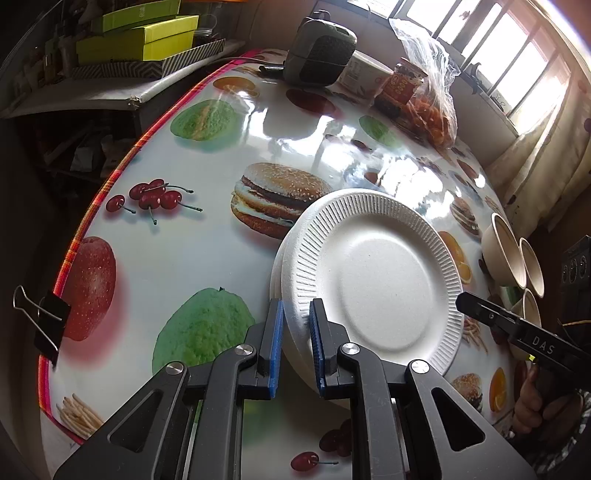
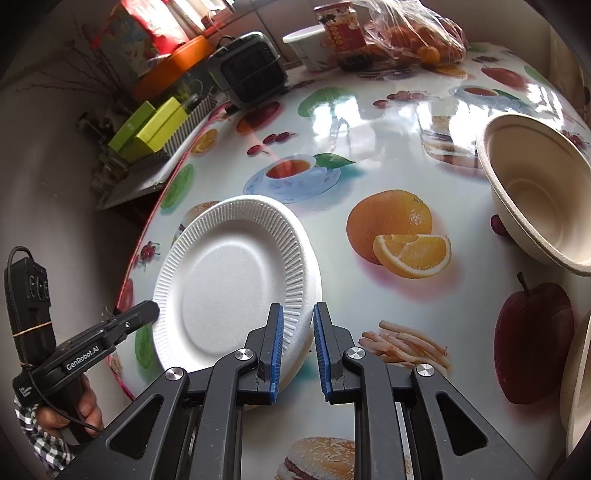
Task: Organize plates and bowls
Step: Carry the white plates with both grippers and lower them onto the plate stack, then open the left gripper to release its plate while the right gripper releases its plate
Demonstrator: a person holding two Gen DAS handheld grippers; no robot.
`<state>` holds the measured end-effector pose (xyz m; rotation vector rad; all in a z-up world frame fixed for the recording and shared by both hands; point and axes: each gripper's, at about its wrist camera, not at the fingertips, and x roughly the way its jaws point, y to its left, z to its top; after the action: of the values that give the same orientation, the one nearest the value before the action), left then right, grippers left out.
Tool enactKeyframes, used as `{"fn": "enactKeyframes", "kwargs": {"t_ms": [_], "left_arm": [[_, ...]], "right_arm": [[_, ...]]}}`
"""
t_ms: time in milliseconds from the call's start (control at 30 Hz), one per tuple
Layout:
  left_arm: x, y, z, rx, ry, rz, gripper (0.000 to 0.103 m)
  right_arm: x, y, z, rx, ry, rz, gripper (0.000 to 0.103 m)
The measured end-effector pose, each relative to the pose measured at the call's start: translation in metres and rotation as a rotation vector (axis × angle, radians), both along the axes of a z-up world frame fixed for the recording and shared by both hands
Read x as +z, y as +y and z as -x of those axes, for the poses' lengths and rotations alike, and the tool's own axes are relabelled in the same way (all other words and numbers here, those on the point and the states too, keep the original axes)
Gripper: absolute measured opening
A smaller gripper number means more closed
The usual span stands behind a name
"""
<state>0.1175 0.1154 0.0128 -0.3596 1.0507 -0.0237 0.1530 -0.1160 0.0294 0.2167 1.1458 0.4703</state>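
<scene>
- plates [image 1: 373, 273]: white ribbed stack on the fruit-print table [image 1: 207, 258]; at least two rims visible at its edge; it sits straight ahead of both sets of jaws, one tool on each side
- bowls [image 1: 513, 254]: beige, nested in a row lying on their sides, well right of the left jaws; one bowl [image 2: 535, 192] is up and right of the right jaws, well apart
- left gripper [image 1: 297, 343]: jaws narrow, straddling the stack's rim; pads look just shy of contact, can't confirm a clamp
- right gripper [image 2: 298, 347]: jaws narrow; left finger [image 2: 277, 347] overlaps the top plate's rim, right finger off it; not gripping by the look of it
- step, my read: squaring up or seating the plate stack; bowls not yet stacked
- next: needs a clean release or a firm rim pinch without tilting the foam; then across to the bowls
- writing: "GenRobot.AI" on the left tool's body; "DAS" on the right tool's; jar [image 2: 341, 26] label unreadable
</scene>
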Motion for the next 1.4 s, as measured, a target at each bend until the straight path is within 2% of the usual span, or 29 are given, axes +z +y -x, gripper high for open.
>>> {"fn": "enactKeyframes", "kwargs": {"t_ms": [633, 867, 1000, 1133, 1200, 1400], "left_arm": [[-0.002, 0.0, 0.001, 0.004, 0.002, 0.005, 0.015], [0.0, 0.003, 0.001, 0.008, -0.005, -0.002, 0.02], [0.004, 0.005, 0.002, 0.015, -0.014, -0.006, 0.029], [0.01, 0.004, 0.001, 0.019, -0.027, -0.021, 0.034], [0.014, 0.001, 0.001, 0.013, -0.037, -0.033, 0.039], [0.027, -0.009, -0.003, 0.001, -0.077, -0.074, 0.041]], "right_arm": [[-0.003, 0.0, 0.0, 0.002, 0.005, -0.001, 0.017], [-0.003, 0.0, -0.001, -0.002, 0.005, -0.001, 0.017], [-0.001, -0.001, -0.002, -0.008, 0.001, -0.006, 0.025], [0.004, -0.003, -0.002, -0.012, -0.015, -0.006, 0.028], [0.007, -0.005, -0.001, -0.019, -0.022, -0.009, 0.034], [0.019, -0.008, -0.001, -0.036, -0.069, -0.013, 0.038]]}}
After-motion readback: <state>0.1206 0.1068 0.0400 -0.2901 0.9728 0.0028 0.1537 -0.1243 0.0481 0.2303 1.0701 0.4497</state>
